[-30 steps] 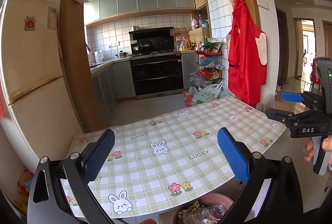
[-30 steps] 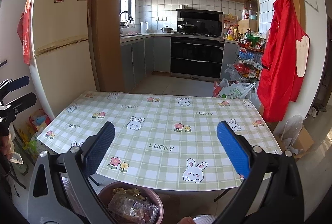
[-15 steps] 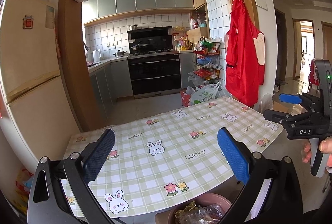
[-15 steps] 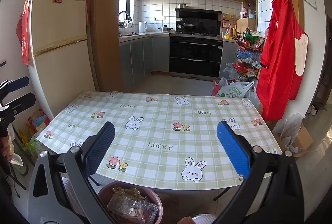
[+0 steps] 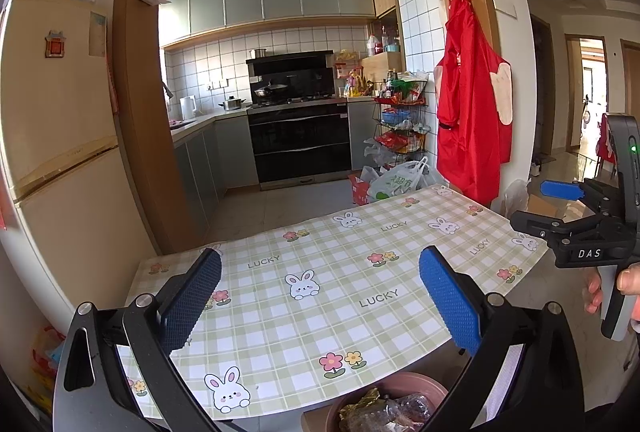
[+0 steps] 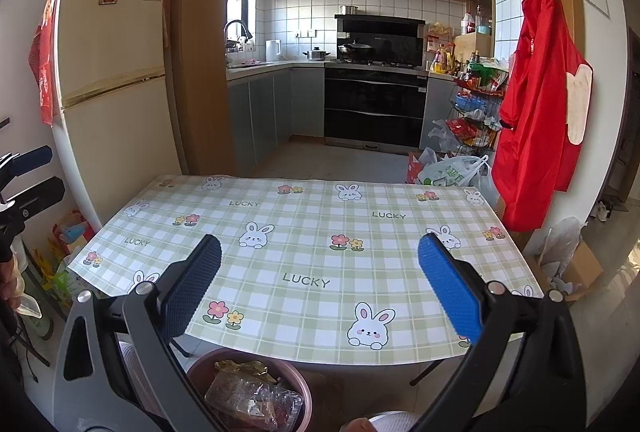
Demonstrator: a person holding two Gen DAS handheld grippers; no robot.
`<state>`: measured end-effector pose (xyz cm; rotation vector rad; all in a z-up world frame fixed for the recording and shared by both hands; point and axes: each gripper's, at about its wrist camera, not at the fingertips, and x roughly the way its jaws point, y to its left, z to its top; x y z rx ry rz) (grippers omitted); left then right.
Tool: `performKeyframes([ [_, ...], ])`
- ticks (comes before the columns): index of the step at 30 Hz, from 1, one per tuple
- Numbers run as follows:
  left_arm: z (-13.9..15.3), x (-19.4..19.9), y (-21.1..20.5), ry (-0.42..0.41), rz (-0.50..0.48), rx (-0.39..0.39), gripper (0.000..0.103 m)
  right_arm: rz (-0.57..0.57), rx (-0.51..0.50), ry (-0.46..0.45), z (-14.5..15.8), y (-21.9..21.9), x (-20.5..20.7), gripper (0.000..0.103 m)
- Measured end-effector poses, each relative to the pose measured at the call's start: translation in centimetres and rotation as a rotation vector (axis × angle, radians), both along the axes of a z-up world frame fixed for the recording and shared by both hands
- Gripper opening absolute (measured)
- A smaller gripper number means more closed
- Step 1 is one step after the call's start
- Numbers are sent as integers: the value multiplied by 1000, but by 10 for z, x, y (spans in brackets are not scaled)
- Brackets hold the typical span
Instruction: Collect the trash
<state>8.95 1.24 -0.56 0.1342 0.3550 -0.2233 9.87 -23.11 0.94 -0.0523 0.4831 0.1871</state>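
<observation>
Kitchen w/ a bare checked desk point(image 6: 304, 232), looks like collecting's basically done.

L to R: left gripper point(image 5: 320, 296) jaws spread, holding nothing; pink bin point(image 6: 200, 364) w/ trash point(image 6: 252, 396) sits below the desk's near edge; right gripper point(image 6: 320, 292) jaws also spread, empty. Next imo: scan the floor for strays. Bin's cut off by the frame, can't ID the wrappers.

Bright daylight, sharp focus; strong fisheye bending and dark corners; glare at the doorway point(image 5: 592, 88).
</observation>
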Motion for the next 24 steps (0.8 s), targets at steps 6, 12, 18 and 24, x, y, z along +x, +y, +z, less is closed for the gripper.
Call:
performKeyframes([
  [6, -1, -1, 2, 0, 2, 2, 97, -5, -6, -1, 0, 1, 0, 97],
  [12, -1, -1, 1, 1, 2, 2, 97, -5, -12, 0, 0, 2, 0, 97],
  [18, -2, 0, 3, 1, 2, 4, 97, -8, -25, -4, 0, 0, 0, 97],
  [24, -2, 0, 4, 1, 2, 2, 97, -10, -46, -9, -1, 0, 0, 97],
])
